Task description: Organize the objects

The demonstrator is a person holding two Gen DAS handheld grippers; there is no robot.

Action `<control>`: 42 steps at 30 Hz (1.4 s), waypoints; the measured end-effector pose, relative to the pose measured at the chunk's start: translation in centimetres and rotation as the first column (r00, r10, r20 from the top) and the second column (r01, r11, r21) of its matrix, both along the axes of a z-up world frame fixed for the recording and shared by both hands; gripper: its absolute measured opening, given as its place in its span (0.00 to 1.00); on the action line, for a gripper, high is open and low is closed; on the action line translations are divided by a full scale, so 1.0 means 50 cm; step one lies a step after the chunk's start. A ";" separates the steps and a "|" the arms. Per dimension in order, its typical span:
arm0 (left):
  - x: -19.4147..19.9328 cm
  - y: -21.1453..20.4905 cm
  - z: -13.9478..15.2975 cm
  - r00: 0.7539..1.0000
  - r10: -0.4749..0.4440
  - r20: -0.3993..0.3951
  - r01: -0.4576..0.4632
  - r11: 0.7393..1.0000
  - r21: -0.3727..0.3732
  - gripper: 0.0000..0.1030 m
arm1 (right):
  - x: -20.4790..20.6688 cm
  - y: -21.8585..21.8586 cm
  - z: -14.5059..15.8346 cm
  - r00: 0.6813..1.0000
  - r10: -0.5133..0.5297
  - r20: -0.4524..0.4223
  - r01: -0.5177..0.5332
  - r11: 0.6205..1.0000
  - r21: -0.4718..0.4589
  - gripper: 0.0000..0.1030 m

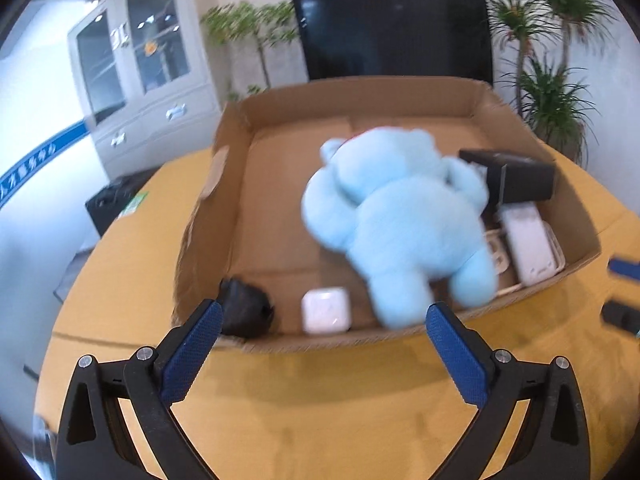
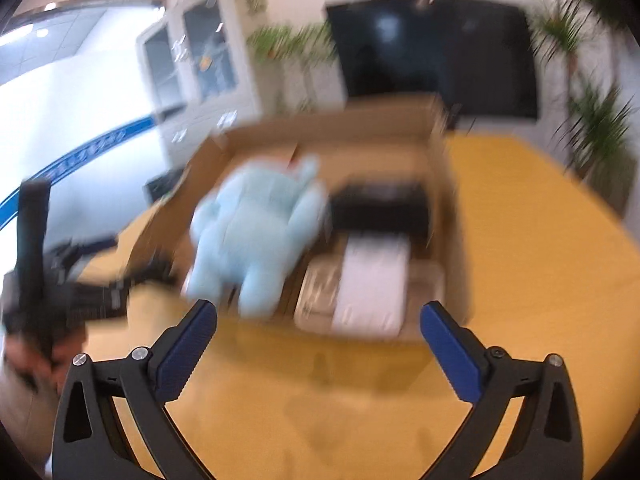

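A light blue plush toy [image 1: 396,216] lies in an open cardboard box [image 1: 236,168] on the yellow table; it also shows in the right wrist view [image 2: 256,224], blurred. In the box are also a black box [image 1: 516,176], a white flat device [image 1: 528,240], a small white case [image 1: 326,310] and a black crumpled object [image 1: 244,308]. My left gripper [image 1: 324,324] is open and empty, just in front of the box's near wall. My right gripper [image 2: 318,322] is open and empty, in front of the box [image 2: 444,184]. The left gripper shows at the left of the right wrist view [image 2: 132,280].
The yellow table [image 1: 320,408] spreads around the box. A black screen [image 1: 392,24], potted plants [image 1: 560,92] and a white glass cabinet [image 1: 136,60] stand behind. A black item [image 1: 116,200] lies off the table's left edge.
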State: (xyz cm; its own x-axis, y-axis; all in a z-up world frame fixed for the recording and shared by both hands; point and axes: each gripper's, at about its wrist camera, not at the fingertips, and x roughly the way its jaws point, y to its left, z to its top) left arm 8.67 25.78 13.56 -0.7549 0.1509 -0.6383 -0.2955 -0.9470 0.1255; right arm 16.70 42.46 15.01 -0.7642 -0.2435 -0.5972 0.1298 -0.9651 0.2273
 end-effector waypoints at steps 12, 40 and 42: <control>-0.003 -0.007 -0.047 0.995 0.080 0.052 -0.082 0.996 0.029 1.00 | -0.121 0.086 -0.050 0.991 -0.137 0.002 0.137 0.991 -0.007 0.98; 0.101 0.027 -0.050 0.990 0.136 -0.022 -0.136 0.991 0.019 1.00 | 0.005 -0.048 0.009 0.964 -0.098 -0.247 0.167 0.946 0.277 0.99; 0.102 0.030 -0.054 0.989 0.142 -0.033 -0.142 0.990 0.015 1.00 | 0.002 -0.044 0.004 0.967 -0.097 -0.234 0.159 0.951 0.264 0.99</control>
State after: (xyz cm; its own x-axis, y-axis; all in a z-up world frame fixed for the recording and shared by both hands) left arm 13.77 27.28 10.88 -0.7906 0.0481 -0.6105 -0.1534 -0.9807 0.1214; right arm 16.78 40.24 15.21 -0.8956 0.0172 -0.4446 0.0168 -0.9972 -0.0725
